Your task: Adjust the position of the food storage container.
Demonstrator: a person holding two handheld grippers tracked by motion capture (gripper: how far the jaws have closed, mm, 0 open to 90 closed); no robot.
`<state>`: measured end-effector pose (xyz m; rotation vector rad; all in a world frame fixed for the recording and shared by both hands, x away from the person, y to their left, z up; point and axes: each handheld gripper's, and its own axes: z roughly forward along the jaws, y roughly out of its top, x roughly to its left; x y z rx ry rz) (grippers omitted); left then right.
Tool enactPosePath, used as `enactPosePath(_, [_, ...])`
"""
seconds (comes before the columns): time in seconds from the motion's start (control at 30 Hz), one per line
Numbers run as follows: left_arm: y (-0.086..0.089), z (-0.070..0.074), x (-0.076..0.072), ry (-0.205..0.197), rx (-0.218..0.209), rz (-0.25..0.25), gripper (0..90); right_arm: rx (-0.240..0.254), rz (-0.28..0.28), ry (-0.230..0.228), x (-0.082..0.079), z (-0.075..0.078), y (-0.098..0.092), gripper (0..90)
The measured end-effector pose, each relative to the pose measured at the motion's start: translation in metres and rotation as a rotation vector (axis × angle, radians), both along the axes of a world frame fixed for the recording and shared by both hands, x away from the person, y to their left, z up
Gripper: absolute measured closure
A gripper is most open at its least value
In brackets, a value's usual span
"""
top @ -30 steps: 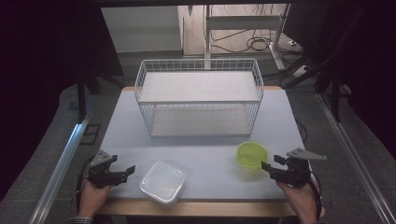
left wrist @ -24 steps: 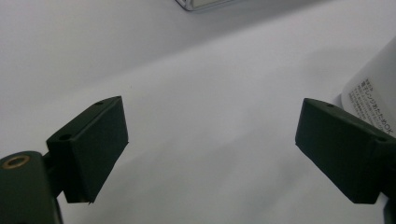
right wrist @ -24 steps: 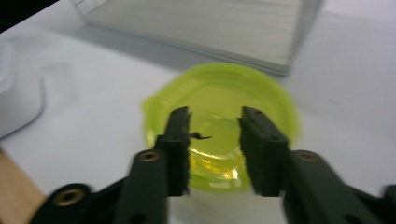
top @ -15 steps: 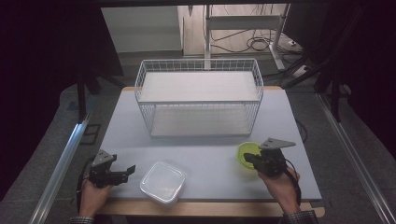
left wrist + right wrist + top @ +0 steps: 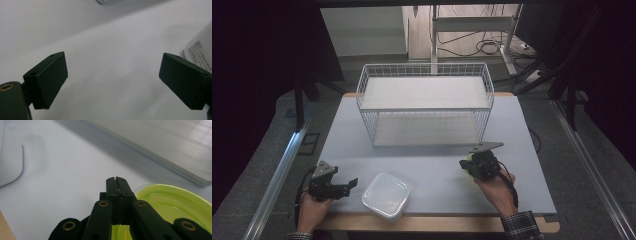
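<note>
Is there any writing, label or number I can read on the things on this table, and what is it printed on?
Small black Japanese print on the white container, beside the left claw: too small and blurred to quote reliably.
Green bowl, wire basket, table: no writing to be seen.
</note>
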<state>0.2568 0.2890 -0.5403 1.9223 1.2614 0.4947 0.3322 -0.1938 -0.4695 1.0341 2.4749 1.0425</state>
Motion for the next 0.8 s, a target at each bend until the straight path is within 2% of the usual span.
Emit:
enactPosePath(0.13, [-0.002,0.000,0.000,0.006,0.010,-0.010,8.2,0.020,-0.026,-0.001,-0.002,0.003,-0.013,89.4])
enactPosePath(0.23, [-0.002,-0.001,0.000,0.008,0.013,-0.011,8.2,0.007,-0.041,0.004,-0.003,0.001,-0.019,89.4])
enactPosePath(0.27, [-0.003,-0.001,0.000,0.006,0.015,-0.012,8.2,0.028,-0.042,0.014,-0.004,0.000,-0.022,89.3])
enactPosePath(0.43, [-0.003,0.000,0.000,0.008,0.019,-0.014,8.2,0.030,-0.007,-0.010,-0.005,0.004,-0.010,89.1])
enactPosePath(0.47, [-0.004,-0.001,0.000,0.009,0.020,-0.015,8.2,0.008,0.014,-0.011,-0.004,0.003,0.000,89.1])
enactPosePath(0.5, [-0.004,-0.001,0.001,0.011,0.022,-0.016,8.2,0.008,0.014,-0.011,-0.004,0.003,0.000,89.1])
enactPosePath(0.53, [-0.004,-0.001,0.001,0.010,0.022,-0.016,8.2,-0.018,0.020,-0.001,-0.001,-0.002,0.006,89.3])
enactPosePath(0.6, [-0.004,-0.001,0.000,0.011,0.023,-0.018,8.3,-0.029,0.020,0.006,0.000,-0.005,0.008,89.3])
enactPosePath(0.67, [-0.004,-0.001,0.000,0.013,0.021,-0.019,8.3,-0.063,-0.006,0.008,0.001,-0.008,0.006,89.3])
enactPosePath(0.8, [-0.004,-0.001,0.000,0.018,0.022,-0.022,8.3,-0.055,-0.032,0.011,0.001,-0.007,-0.003,89.4])
